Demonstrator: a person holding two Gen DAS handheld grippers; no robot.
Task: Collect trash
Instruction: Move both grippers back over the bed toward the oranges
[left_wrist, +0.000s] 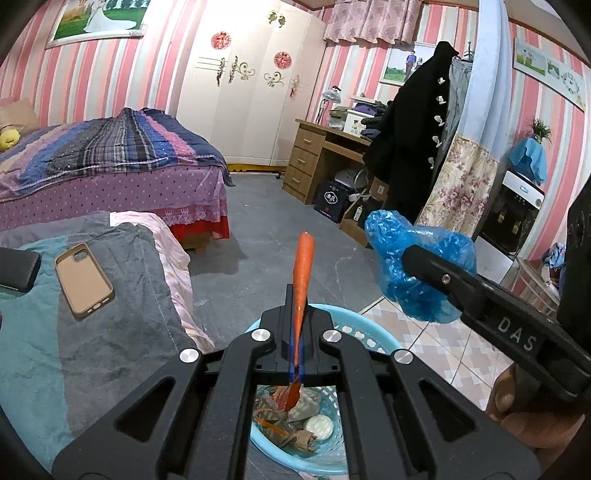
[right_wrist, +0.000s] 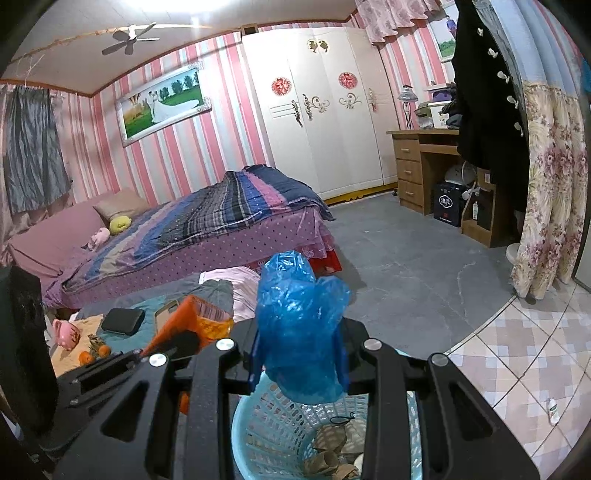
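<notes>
My left gripper (left_wrist: 297, 295) is shut on a flat orange wrapper (left_wrist: 303, 258) that stands edge-on between the fingers, right above a light blue plastic basket (left_wrist: 369, 336). The basket holds crumpled paper scraps (left_wrist: 295, 435) and a white round piece. In the right wrist view my right gripper (right_wrist: 299, 332) is shut on a crumpled blue plastic bag (right_wrist: 295, 288), which hangs over the same basket (right_wrist: 266, 417). The right gripper's finger (left_wrist: 428, 262) with the blue bag (left_wrist: 417, 266) also shows at the right of the left wrist view. The orange wrapper (right_wrist: 192, 321) shows at the left of the right wrist view.
A tan phone case (left_wrist: 84, 280) and a black device (left_wrist: 18, 267) lie on a grey-teal blanket at left. A pink mug (right_wrist: 66, 334) and small oranges (right_wrist: 94, 352) sit further left. A bed, a wooden desk (right_wrist: 417, 166), a hanging coat and a small white bottle (right_wrist: 553, 410) surround the grey floor.
</notes>
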